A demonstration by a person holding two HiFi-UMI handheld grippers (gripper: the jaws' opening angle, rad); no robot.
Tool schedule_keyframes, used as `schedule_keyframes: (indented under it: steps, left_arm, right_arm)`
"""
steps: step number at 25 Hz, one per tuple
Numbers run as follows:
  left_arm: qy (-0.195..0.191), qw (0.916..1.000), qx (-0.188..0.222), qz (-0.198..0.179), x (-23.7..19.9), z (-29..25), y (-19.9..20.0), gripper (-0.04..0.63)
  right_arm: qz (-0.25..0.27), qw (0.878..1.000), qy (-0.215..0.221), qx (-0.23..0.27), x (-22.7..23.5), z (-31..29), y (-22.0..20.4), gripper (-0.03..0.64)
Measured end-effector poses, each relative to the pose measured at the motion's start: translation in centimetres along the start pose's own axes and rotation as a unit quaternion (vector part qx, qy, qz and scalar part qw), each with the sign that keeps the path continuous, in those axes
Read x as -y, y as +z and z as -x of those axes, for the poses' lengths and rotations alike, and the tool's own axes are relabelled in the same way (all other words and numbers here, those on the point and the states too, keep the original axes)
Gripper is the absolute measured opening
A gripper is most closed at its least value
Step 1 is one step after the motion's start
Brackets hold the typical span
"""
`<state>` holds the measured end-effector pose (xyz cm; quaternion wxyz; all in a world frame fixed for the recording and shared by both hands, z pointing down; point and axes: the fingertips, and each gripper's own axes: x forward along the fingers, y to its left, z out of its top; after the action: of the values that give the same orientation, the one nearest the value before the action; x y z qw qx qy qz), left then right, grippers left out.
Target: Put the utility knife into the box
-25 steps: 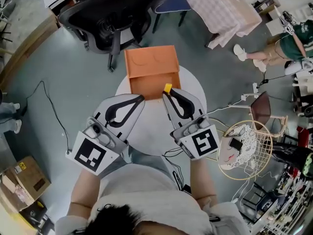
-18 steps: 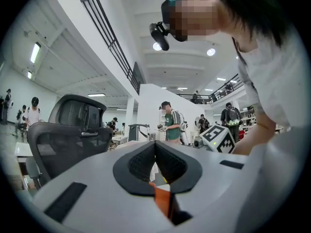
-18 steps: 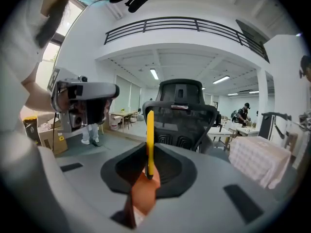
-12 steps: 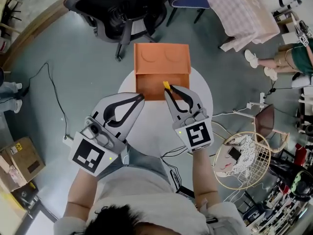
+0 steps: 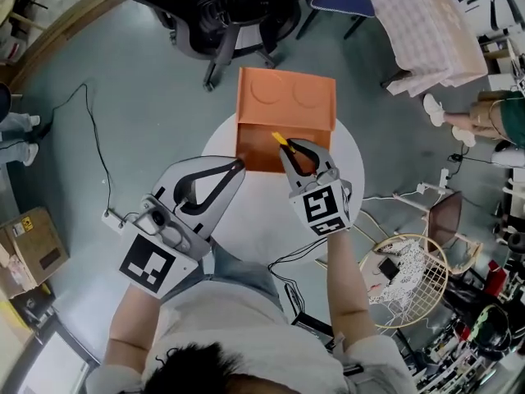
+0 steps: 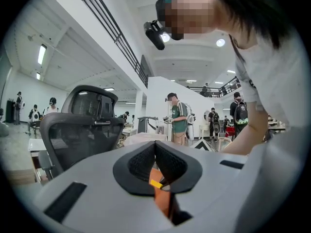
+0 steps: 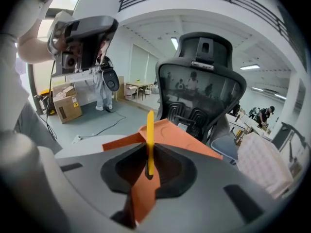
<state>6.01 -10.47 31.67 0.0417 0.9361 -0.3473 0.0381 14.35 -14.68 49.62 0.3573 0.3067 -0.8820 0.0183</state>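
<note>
Risk of the knife (image 5: 280,139) pivoting in a narrow pinch, or dropping onto the table (image 5: 271,228) if let go early; clamped at one end in the closed right gripper (image 5: 288,145), tip forward over the open box (image 5: 287,97); left gripper (image 5: 239,164) closed, empty, near the box's corner.

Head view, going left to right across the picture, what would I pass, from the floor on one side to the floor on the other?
First the cardboard box → left gripper, shut → right gripper, shut on the yellow utility knife → wire basket. The orange box overlaps both grippers, so it is left out.
</note>
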Motion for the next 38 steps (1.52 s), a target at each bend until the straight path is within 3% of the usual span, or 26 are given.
schedule_keyframes:
  steps: [8, 17, 23, 31, 38]
  left_arm:
    - [0.002, 0.9999, -0.007, 0.008, -0.5, -0.4, -1.1, 0.009]
    - [0.018, 0.9997, -0.010, 0.013, -1.5, 0.4, -1.7, 0.009]
    - [0.028, 0.9994, -0.014, 0.015, -1.9, 1.0, -2.0, 0.009]
    - [0.035, 0.9991, -0.017, 0.016, -2.2, 1.6, -2.6, 0.009]
    - [0.028, 0.9993, -0.021, 0.014, -1.9, 1.3, -2.9, 0.009]
  right_arm:
    - [0.058, 0.992, 0.045, -0.102, -0.8, -3.4, -4.0, 0.057]
    - [0.122, 0.970, 0.082, -0.194, -2.1, -5.8, -6.8, 0.057]
    - [0.129, 0.957, 0.093, -0.244, -2.7, -6.7, -8.6, 0.057]
    - [0.142, 0.945, 0.103, -0.276, -3.6, -7.4, -10.0, 0.057]
    - [0.132, 0.946, 0.103, -0.277, -3.5, -7.8, -10.2, 0.058]
